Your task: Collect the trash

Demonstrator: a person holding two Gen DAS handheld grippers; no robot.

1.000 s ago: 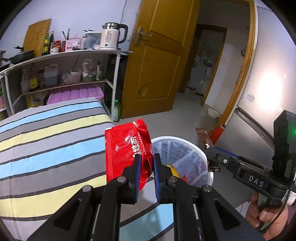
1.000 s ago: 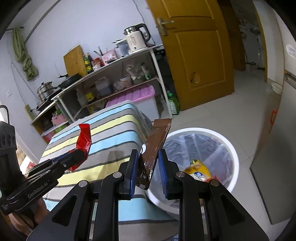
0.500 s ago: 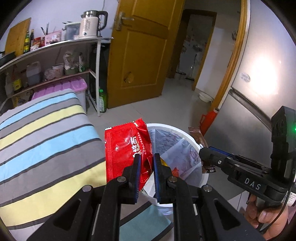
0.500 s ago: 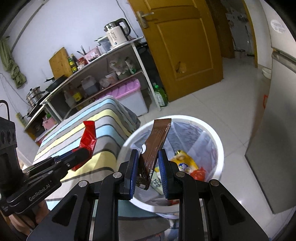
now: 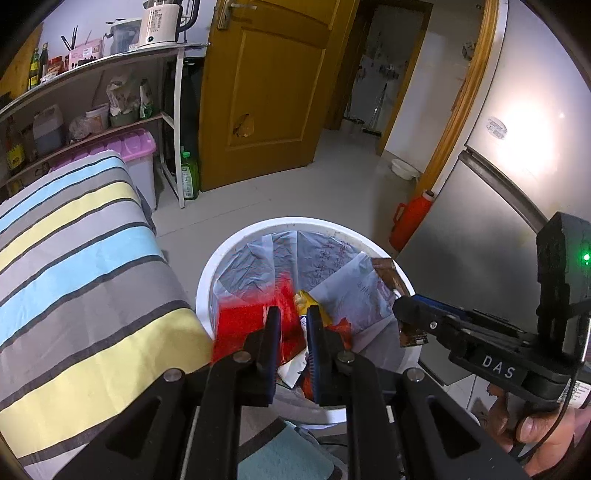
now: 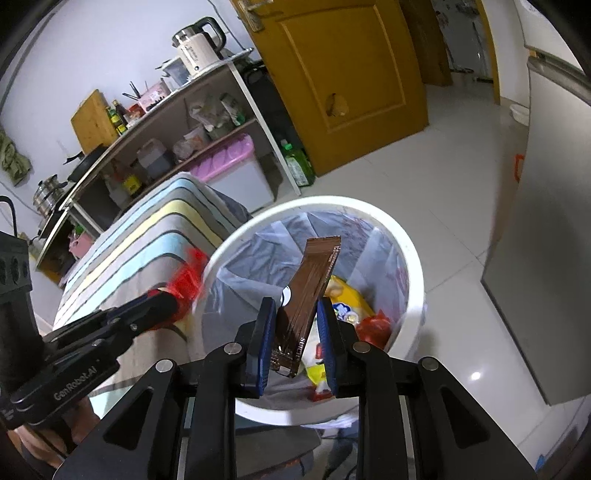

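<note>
A white bin (image 5: 295, 221) with a grey liner stands on the floor and holds several wrappers. My left gripper (image 5: 293, 317) hangs over its near rim, and its jaws are opening with nothing between them. The red snack packet (image 5: 240, 325) is a blur just left of the left finger, over the bin's edge, and free of the pads. Over the same bin (image 6: 332, 201), my right gripper (image 6: 295, 306) is shut on a long brown wrapper (image 6: 314, 277) that sticks up and tilts right. The right wrist view also catches the left gripper (image 6: 162, 295) with the red packet (image 6: 186, 277) blurred at its tip.
A striped cloth surface (image 5: 74, 277) borders the bin on the left. Behind it are a shelf rack with a kettle (image 5: 162, 22), a pink-lidded box (image 5: 136, 147) and a green bottle (image 5: 188, 173). A red flask (image 5: 410, 221) and a fridge (image 5: 498, 184) stand at right.
Both grippers have come down and forward over the bin. The red packet, held upright between the left jaws before, has slipped out and is falling. The brown wrapper stays in the right jaws.
</note>
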